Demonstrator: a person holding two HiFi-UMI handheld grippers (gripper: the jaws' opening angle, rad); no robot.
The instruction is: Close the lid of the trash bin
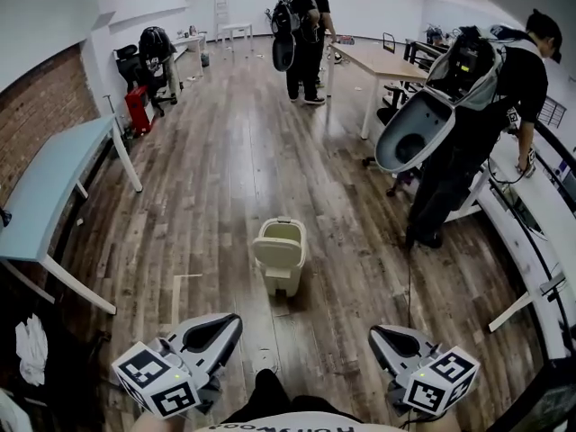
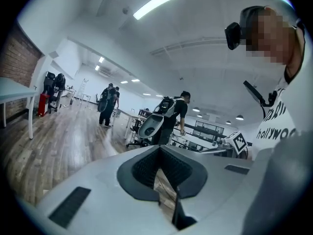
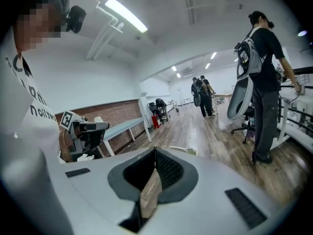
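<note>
- Your left gripper (image 1: 229, 324) and right gripper (image 1: 378, 334) sit low, jaws pressed together on nothing.
- Ahead on the wooden floor (image 1: 225, 178), between them and well apart from both, stands the trash bin (image 1: 281, 264).
- Its cream lid (image 1: 282, 233) seems tipped up, though it shows small.

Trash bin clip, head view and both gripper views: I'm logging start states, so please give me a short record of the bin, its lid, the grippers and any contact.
Bin: cream plastic trash bin, upright on the wooden plank floor, ahead of the person
Lid: cream lid looks raised at the far side, not yet closed
Left gripper: jaws together, nothing between them
Right gripper: jaws together, nothing between them
Contact: none; both grippers are held short of the bin
Nearby: a standing person in dark clothes at right
</note>
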